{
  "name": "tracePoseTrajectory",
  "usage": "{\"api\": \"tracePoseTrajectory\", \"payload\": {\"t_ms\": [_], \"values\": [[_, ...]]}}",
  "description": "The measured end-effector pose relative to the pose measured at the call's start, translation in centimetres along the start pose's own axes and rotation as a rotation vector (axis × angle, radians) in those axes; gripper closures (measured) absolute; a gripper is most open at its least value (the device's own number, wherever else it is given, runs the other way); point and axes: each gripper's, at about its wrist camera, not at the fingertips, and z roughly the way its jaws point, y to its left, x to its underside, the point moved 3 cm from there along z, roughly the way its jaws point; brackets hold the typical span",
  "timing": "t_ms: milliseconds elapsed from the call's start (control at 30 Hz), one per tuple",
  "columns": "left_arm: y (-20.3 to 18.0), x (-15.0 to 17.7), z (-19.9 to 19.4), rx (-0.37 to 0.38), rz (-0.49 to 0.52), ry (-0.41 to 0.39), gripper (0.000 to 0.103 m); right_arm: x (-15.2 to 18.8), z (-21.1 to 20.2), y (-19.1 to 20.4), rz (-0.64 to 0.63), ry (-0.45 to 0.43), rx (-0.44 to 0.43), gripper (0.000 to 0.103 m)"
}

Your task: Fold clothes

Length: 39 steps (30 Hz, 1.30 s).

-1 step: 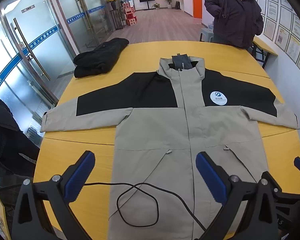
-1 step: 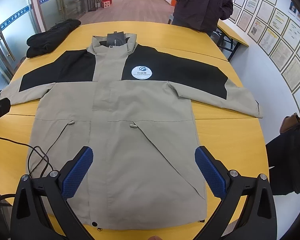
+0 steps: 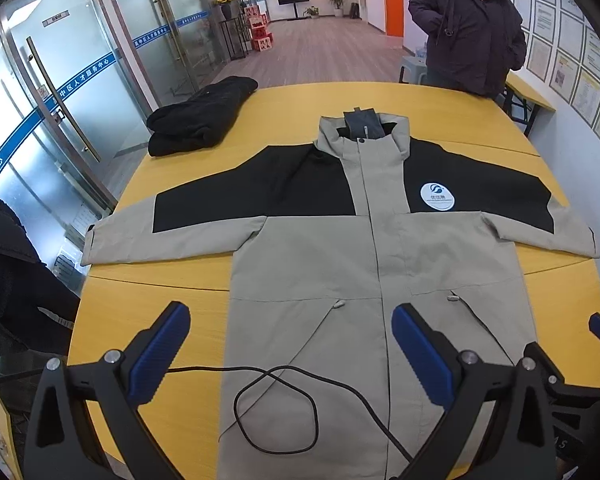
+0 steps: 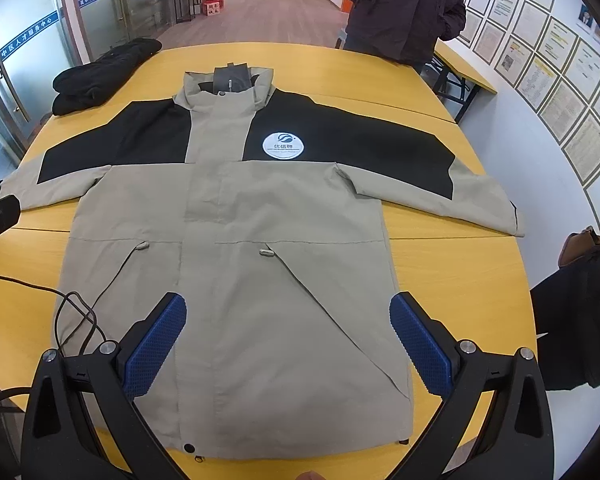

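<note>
Left wrist view: the left gripper hangs wide, empty, above a beige-and-black zip jacket spread flat, front up, on the round yellow wooden table. A thin black cable loops across its hem.

Right wrist view: the right gripper gapes wide, holding nothing, over the jacket's lower front.

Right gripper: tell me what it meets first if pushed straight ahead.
Probably the jacket: the open right gripper points at its beige lower front, nothing between. Its height above the cloth is unclear.

Even, bright indoor light; soft shadows; sharp focus; strong fisheye bending and dark vignette at edges.
</note>
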Motion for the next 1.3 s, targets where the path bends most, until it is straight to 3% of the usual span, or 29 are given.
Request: {"api": "tracePoseTrajectory", "payload": {"t_ms": [133, 267, 467, 567, 700, 867, 1300], "values": [[1.4, -0.5, 0.1, 0.068, -0.016, 0.010, 0.000, -0.1, -0.4, 0.2, 0.000, 0.013, 0.015, 0.000], [2.2, -0.7, -0.2, 0.081, 0.003, -0.021, 0.000, -0.9, -1.1, 1.6, -0.023, 0.034, 0.083, 0.000], [4.1, -0.8, 1.4, 0.173, -0.018, -0.004, 0.000, -1.4, -1.0, 3.8, -0.081, 0.046, 0.172, 0.000], [4.9, -0.8, 2.1, 0.210, -0.033, 0.005, 0.000, -1.7, -1.4, 3.8, -0.050, 0.031, 0.189, 0.000], [5.1, -0.8, 1.5, 0.187, -0.028, -0.007, 0.000, -1.6, -1.9, 3.8, 0.002, 0.038, 0.154, 0.000], [4.9, -1.2, 0.8, 0.073, -0.015, -0.025, 0.000, -2.3, -1.6, 4.0, -0.057, 0.038, 0.155, 0.000], [3.7, -1.2, -0.3, 0.075, -0.052, -0.017, 0.000, -3.4, -0.7, 2.9, -0.079, 0.036, 0.091, 0.000]]}}
